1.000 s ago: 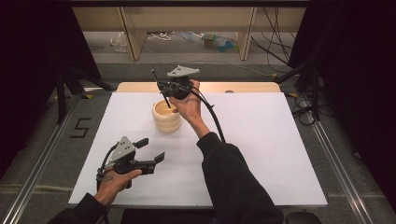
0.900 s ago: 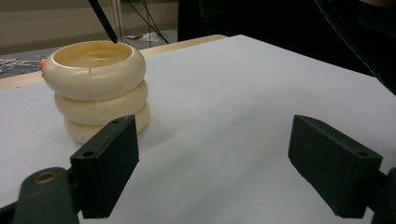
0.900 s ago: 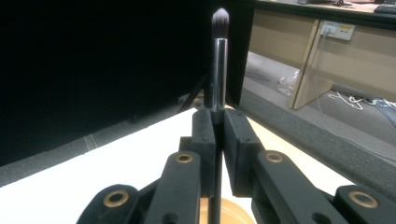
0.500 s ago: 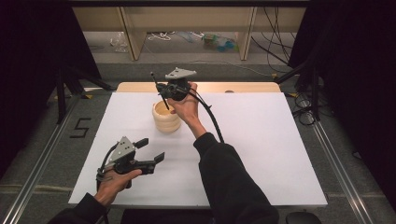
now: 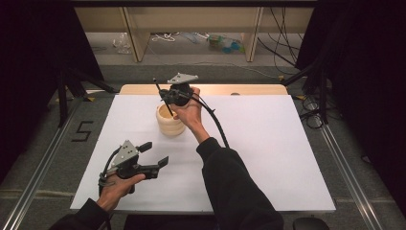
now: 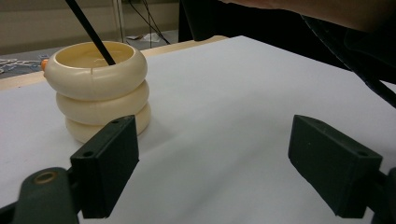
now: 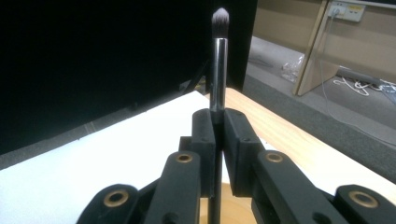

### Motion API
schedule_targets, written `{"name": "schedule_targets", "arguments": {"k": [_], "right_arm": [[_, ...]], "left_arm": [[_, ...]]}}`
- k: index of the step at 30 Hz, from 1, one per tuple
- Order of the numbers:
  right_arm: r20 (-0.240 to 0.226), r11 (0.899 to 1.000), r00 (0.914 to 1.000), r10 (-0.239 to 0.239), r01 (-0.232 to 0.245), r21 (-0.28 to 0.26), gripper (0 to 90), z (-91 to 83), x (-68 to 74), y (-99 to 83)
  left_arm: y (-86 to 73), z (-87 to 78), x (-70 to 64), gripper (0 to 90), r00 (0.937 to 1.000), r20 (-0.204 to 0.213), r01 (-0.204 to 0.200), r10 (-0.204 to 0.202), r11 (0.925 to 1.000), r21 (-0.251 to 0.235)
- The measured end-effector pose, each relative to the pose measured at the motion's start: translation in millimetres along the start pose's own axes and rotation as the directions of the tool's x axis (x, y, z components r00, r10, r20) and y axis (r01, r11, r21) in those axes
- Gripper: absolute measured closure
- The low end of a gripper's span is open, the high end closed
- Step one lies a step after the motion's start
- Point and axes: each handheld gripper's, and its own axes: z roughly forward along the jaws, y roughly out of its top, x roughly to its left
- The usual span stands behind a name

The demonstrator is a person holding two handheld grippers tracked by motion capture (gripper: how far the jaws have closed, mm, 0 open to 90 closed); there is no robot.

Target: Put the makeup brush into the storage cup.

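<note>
A cream holder [image 5: 170, 122] shaped like three stacked rings stands on the white table sheet [image 5: 268, 143] at the back left of centre. My right gripper [image 5: 165, 97] hovers just above it, shut on a thin black makeup brush [image 5: 161, 95]. The brush's bristle tip [image 7: 220, 16] points up and its handle [image 6: 91, 32] dips into the holder [image 6: 98, 88]. Both right jaws [image 7: 218, 126] press against the brush shaft. My left gripper [image 5: 154, 153] rests low near the front left, open, with nothing between its jaws [image 6: 224, 163]; it faces the holder from a short way off.
The right forearm in a dark sleeve [image 5: 230, 182] crosses the middle of the sheet, and the gripper's cable [image 5: 215, 120] trails beside it. A wooden strip [image 5: 249, 89] borders the far edge. Black curtains flank both sides. Shelf legs and cables lie on the floor beyond.
The right gripper and the brush have shifted very slightly left and down over the holder. The left gripper has stayed put and open.
</note>
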Motion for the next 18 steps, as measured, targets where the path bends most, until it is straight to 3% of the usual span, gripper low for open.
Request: {"name": "schedule_targets", "arguments": {"k": [18], "right_arm": [[0.018, 0.998, 0.9996, 0.020, -0.021, 0.052, 83.5, 4.4, -4.3, -16.9]], "left_arm": [[-0.2, 0.5, 0.1, 15.8, 1.0000, 0.001, -0.003, 0.003, 1.0000, 0.003]]}}
